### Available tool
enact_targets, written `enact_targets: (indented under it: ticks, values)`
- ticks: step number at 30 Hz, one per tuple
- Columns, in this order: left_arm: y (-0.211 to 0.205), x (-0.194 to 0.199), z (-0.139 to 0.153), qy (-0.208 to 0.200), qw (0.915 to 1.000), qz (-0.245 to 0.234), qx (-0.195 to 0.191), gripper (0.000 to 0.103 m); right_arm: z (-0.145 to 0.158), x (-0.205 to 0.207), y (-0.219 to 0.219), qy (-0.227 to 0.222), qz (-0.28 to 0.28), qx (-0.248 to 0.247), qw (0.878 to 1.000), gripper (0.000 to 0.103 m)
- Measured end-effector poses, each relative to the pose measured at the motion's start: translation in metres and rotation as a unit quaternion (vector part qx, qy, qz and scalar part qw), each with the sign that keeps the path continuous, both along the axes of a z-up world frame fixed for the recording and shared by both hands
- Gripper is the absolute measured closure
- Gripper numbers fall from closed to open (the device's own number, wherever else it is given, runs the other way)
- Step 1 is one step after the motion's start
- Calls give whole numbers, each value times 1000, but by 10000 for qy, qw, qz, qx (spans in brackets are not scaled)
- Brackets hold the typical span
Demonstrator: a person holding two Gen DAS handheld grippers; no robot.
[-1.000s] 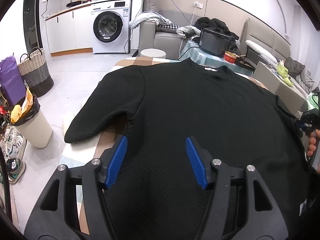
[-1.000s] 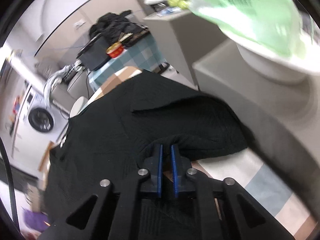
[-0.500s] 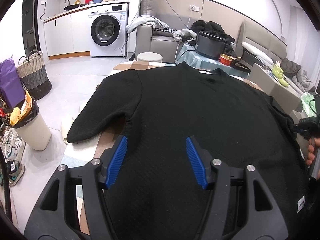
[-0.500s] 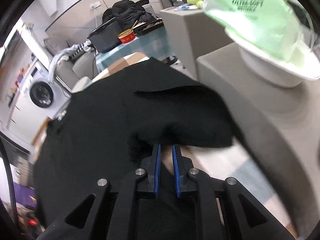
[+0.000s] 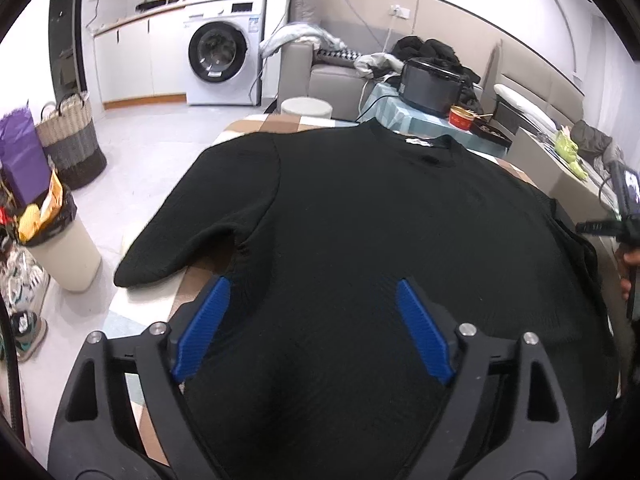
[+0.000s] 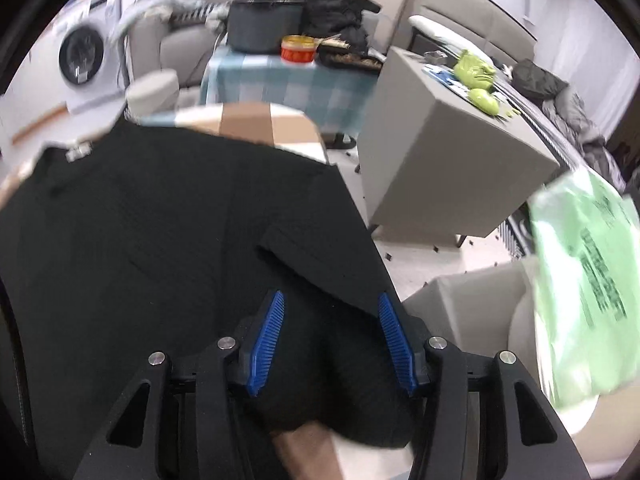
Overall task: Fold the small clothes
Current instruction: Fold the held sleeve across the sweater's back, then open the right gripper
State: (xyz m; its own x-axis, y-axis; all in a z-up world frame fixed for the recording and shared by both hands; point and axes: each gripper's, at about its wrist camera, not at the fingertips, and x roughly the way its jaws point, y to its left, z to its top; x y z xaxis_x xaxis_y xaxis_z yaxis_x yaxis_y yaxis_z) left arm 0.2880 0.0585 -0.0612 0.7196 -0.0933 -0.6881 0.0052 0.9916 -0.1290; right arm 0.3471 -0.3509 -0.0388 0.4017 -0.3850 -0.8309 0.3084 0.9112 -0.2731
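a black sweater (image 5: 380, 240) lies spread flat on a checked table (image 6: 256, 120), collar at the end away from both claws, with the folding barely begun. the left claw (image 5: 312, 320) hangs over the hem, its jaws opening wide and its blue pads clear of the cloth, gripping nothing. the right claw (image 6: 332, 332) sits over the sweater's right sleeve (image 6: 320, 252), which is already laid inward across the body ahead of the claw; its jaws are opening too, knit showing between the pads but not pinched. judging by how things lie, one sleeve fold is made, while the left sleeve (image 5: 180, 236) still spreads out beyond the left claw's left pad, its cuff drooping past the table edge, and the side folds and the fold up from the hem remain to do. nothing rests on the garment to block the work. off to the right claw's right, a green packet (image 6: 584, 288) stands close, on a pale surface, where a wide sweep might brush it. ahead of the claws a grey box (image 6: 448, 176), a dark cooker (image 5: 430, 86) and a red tub (image 5: 462, 117) crowd the far side. a bin (image 5: 60, 248) and a woven basket (image 5: 68, 140) stand on the floor left of the left claw.
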Motion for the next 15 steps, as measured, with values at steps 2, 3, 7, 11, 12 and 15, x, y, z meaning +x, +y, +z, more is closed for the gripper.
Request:
enact_targets:
  ticks: [2, 3, 7, 11, 12, 15]
  values:
    - [3, 5, -3, 80, 9999, 69, -90, 17, -13, 5, -2, 304, 63, -286, 9991, 51]
    - [5, 8, -4, 105, 9998, 79, -125, 17, -20, 6, -1, 423, 147, -371, 9983, 51]
    - [7, 12, -5, 94, 9999, 50, -128, 17, -32, 12, -13, 558, 181, -510, 9970, 50]
    - [10, 11, -2, 43, 9999, 71, -111, 17, -31, 21, -22, 504, 157, -431, 9977, 53]
    - [11, 11, -2, 36, 9999, 86, -116, 17, -30, 22, -22, 447, 193, -366, 9981, 60]
    - [14, 8, 0, 33, 9998, 134, -117, 17, -30, 26, -24, 376, 222, -144, 9989, 97]
